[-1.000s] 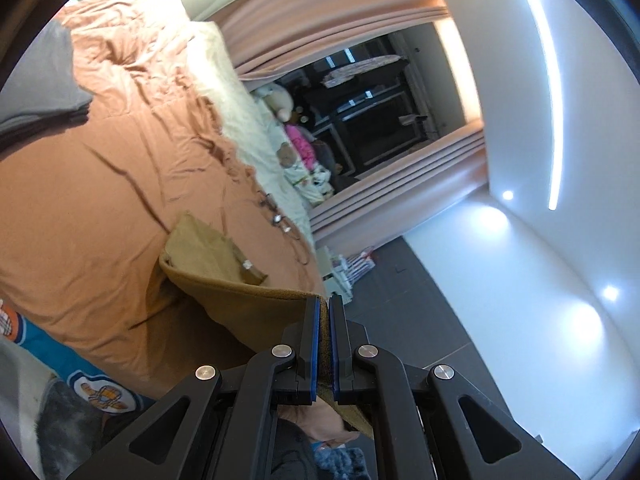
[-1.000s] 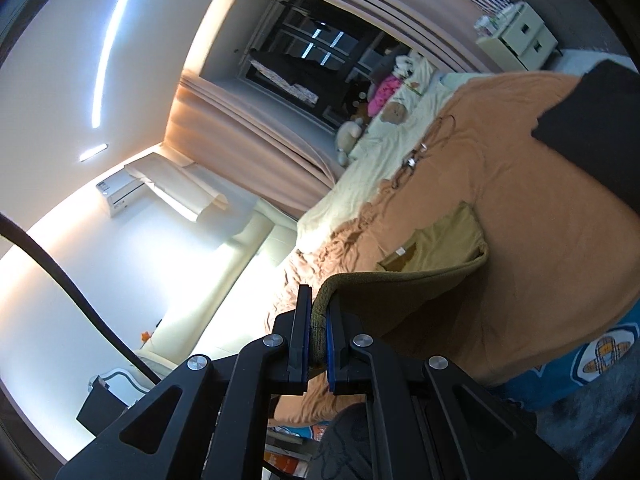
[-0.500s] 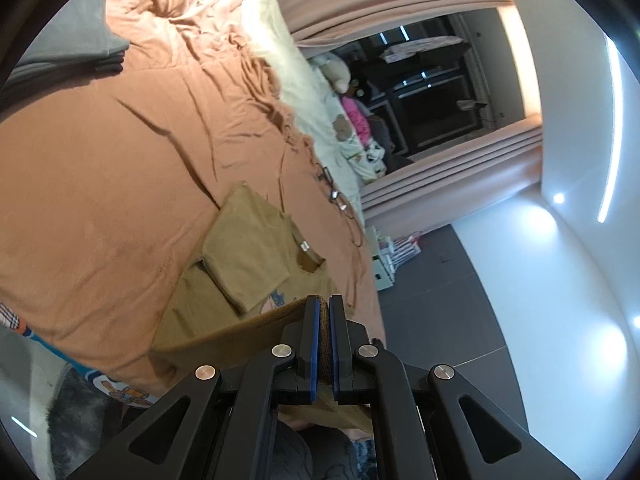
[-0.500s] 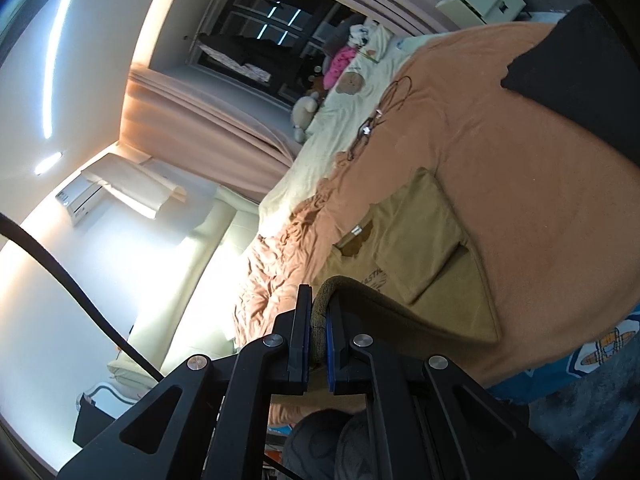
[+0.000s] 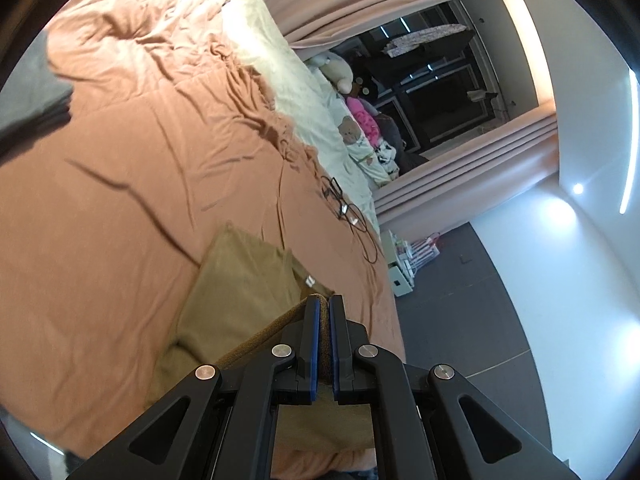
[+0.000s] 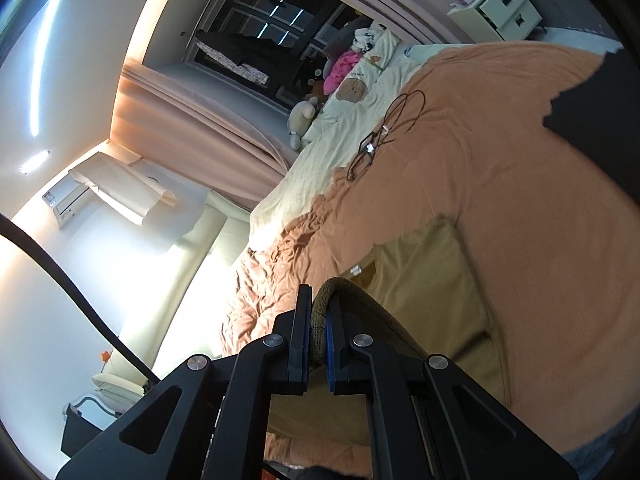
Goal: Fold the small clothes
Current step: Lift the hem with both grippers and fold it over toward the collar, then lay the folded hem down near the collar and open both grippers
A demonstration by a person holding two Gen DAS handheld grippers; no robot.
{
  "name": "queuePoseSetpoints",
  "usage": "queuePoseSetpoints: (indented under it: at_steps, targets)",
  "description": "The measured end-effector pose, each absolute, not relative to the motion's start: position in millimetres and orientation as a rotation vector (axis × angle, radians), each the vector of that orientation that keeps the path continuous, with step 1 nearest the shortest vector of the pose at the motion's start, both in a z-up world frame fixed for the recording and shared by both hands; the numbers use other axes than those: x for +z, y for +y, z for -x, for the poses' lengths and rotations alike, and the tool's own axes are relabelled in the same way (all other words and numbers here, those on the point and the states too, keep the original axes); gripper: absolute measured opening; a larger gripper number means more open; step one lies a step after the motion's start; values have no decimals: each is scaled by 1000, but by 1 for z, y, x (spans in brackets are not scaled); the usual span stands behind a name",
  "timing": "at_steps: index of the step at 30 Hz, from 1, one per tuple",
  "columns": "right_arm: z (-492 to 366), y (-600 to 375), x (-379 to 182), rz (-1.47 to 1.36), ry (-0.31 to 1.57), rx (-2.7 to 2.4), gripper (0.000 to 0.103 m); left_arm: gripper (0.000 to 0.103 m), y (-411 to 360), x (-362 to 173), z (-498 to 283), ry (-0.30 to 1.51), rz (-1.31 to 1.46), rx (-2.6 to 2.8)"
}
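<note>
Olive-brown shirt [image 5: 240, 292] lies collar-away on the bed [image 5: 120, 200], hem pinched in both grippers' jaws.

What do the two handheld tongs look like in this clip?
Both the left tongs and the right tongs are matte black, angular linkages with round silver pivot pins and blue pads lining the fingers. A black cable curves past the right one.
</note>
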State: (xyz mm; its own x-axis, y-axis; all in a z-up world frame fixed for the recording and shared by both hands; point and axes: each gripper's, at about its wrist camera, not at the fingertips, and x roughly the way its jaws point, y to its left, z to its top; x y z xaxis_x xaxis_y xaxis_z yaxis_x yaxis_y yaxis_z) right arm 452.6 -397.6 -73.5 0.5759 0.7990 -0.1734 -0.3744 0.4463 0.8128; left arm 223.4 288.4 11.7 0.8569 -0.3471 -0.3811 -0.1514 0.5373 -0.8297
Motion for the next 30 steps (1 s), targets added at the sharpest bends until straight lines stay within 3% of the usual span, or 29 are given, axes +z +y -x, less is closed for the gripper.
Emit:
queuePoseSetpoints:
  at_steps: [11, 30]
  targets:
    - [-504, -375, -75, -783, 651, 771, 3, 4, 287, 8, -289, 569, 967, -31]
    - [-593, -342, -100, -834, 847, 635, 3, 4, 301, -89, -380, 723, 1026, 127]
